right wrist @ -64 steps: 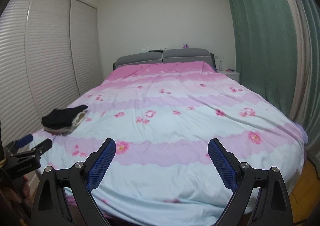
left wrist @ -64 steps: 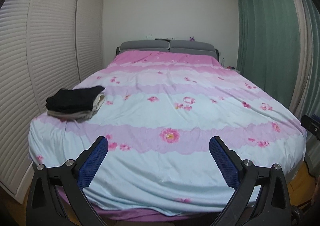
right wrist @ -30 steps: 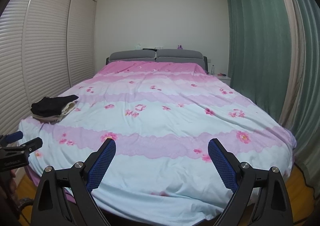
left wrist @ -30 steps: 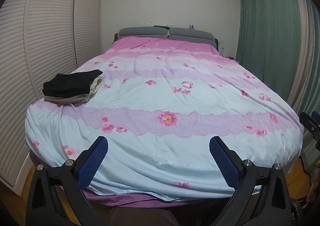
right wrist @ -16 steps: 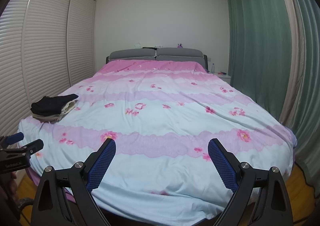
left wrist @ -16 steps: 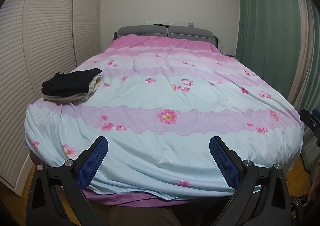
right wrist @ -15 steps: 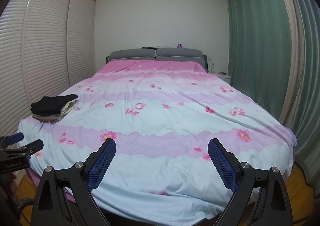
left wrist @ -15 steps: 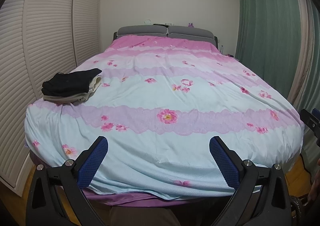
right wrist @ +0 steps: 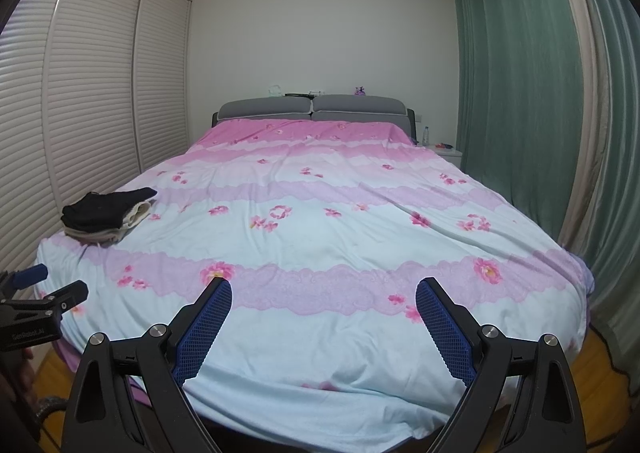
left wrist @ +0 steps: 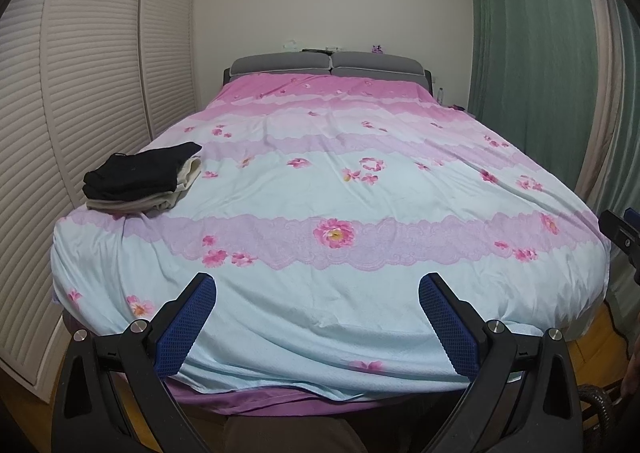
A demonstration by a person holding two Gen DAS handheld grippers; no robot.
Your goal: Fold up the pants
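Two folded garments: black pants (left wrist: 136, 171) on top of a cream piece (left wrist: 176, 193), stacked at the left of the frame, near the bed's lower left corner
Bedspread: floral pink, lilac and pale blue cover (left wrist: 328, 189) fills the middle of both views
Left gripper (left wrist: 316, 317): jaws spread wide, holding nothing, low in the frame above the bed's foot edge
Right gripper (right wrist: 324, 317): also wide, nothing between the blue pads (right wrist: 202, 327)
Backdrop: grey headboard (right wrist: 312, 107) upper centre, louvred wardrobe doors (left wrist: 80, 65) left, green curtain (right wrist: 516, 93) right
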